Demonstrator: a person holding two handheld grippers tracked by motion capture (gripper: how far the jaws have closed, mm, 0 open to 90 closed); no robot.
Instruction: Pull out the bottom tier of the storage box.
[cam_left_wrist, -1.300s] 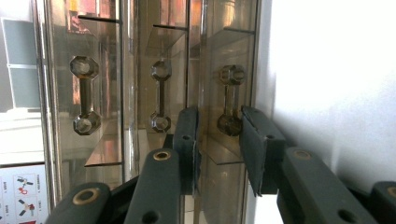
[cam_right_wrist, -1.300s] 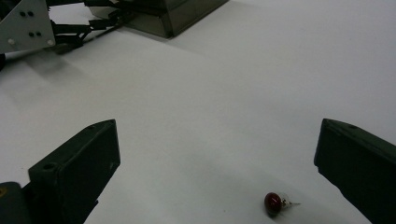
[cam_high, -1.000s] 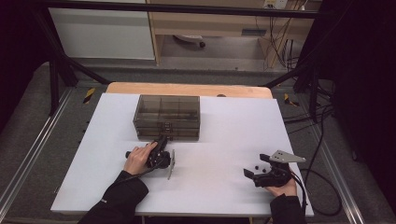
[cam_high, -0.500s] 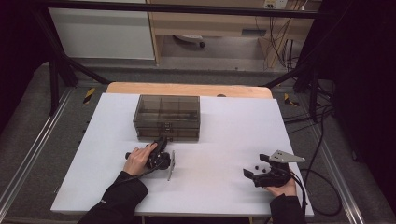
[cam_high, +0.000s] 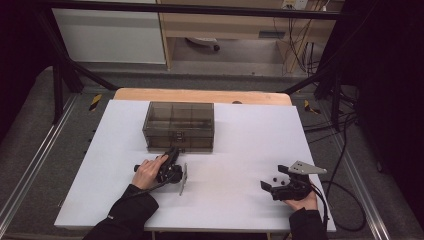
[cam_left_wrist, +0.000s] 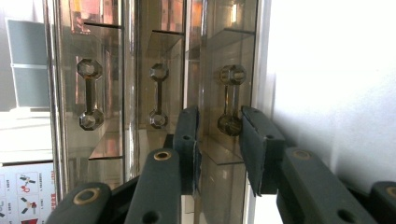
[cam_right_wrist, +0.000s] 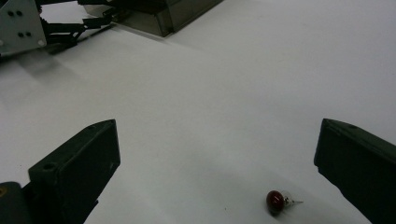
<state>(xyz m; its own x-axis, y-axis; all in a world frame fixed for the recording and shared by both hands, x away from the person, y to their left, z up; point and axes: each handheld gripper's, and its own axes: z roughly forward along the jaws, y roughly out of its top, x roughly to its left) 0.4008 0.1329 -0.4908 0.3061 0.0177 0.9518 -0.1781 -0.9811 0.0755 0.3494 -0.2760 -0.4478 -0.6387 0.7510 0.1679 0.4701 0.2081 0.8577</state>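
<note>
A smoky see-through drawer box (cam_high: 178, 120) stands mid-table, its front facing me. My left gripper (cam_high: 172, 151) is up against that front. In the left gripper view its jaws (cam_left_wrist: 220, 116) stand either side of the lower end of one drawer handle (cam_left_wrist: 232, 74), with a gap showing on the left side, so it is open. My right gripper (cam_high: 275, 177) rests near the front right of the table, open wide (cam_right_wrist: 217, 135). A small red bulb (cam_right_wrist: 279, 202) lies on the table between its jaws, closer to the right-hand one.
The white table top (cam_high: 240, 135) has bare room between the two hands. Two more drawer handles (cam_left_wrist: 90, 100) show beside the one at the jaws. Cables (cam_high: 345, 200) trail off the table's right side. A wooden strip (cam_high: 200, 95) runs behind the box.
</note>
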